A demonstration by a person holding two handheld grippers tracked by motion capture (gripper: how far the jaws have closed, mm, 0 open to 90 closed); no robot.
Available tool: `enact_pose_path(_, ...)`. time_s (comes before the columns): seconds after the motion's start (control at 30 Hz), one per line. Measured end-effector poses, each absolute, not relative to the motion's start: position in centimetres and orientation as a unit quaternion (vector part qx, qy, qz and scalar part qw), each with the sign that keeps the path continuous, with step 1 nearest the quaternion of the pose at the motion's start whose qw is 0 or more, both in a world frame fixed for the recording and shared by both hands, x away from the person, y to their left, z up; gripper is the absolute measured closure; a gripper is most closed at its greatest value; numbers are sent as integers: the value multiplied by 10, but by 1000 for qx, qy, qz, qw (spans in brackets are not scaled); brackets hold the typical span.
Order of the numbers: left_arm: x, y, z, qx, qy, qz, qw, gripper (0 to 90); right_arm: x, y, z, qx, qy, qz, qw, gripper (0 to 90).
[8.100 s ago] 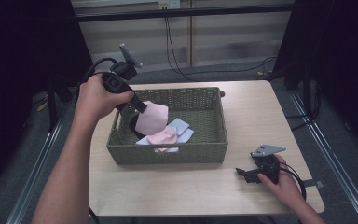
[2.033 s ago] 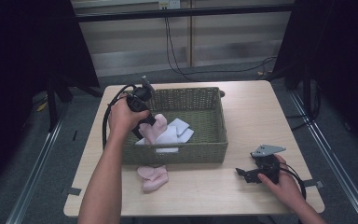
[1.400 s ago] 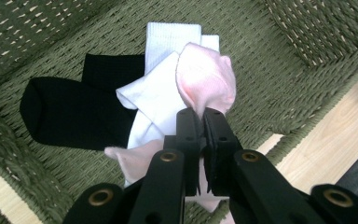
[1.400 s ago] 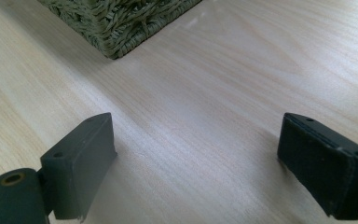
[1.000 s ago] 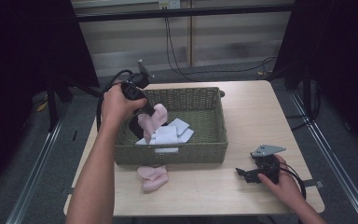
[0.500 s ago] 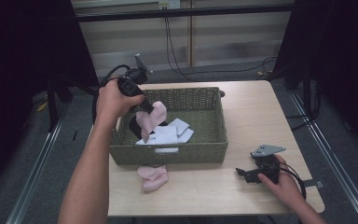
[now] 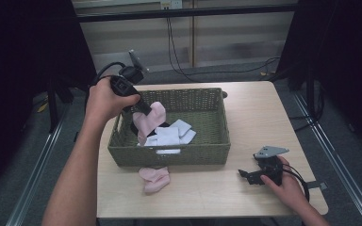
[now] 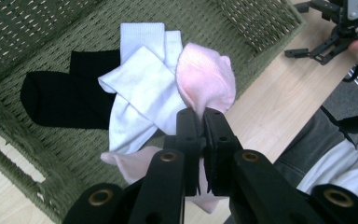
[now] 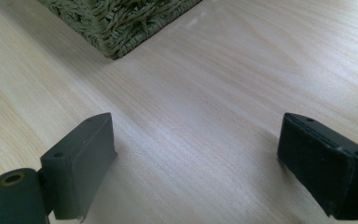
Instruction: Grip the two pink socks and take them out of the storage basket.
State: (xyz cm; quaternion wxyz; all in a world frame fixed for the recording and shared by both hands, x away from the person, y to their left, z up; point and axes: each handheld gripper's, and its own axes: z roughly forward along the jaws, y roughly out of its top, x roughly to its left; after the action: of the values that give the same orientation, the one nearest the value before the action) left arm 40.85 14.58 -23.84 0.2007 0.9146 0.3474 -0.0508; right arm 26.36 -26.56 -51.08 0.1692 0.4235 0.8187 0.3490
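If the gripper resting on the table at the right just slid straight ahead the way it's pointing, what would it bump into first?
The right gripper, jaws open, faces bare table. Straight ahead looks free; the woven basket's corner lies ahead and off to one side, so it might be brushed farther on, though depth is hard to judge.

Lighting is dim and even from above, the surroundings nearly black beyond the pale wooden table (image 7: 264, 117); the high view is soft, soft shadows lie under the right gripper's (image 9: 196, 163) slightly blurred jaws.

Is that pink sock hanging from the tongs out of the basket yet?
Not yet: the pink sock dangles from the shut left tongs above the basket.
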Motion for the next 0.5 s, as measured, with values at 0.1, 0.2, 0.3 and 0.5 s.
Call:
enact_pose_path(0.1,402,146,-234,915,342,-56,207,858,264,-266,-511,424,819,349,169,106)
enact_pose_path(0.2,395,146,-232,918,335,-53,205,858,264,-266,-511,424,819,349,169,106)
enact_pose_path(0.3,386,144,-231,922,325,-56,203,858,264,-266,-511,424,819,349,169,107)
enact_pose_path(0.5,369,143,-235,928,306,-58,204,857,264,-265,-511,424,818,350,170,106)
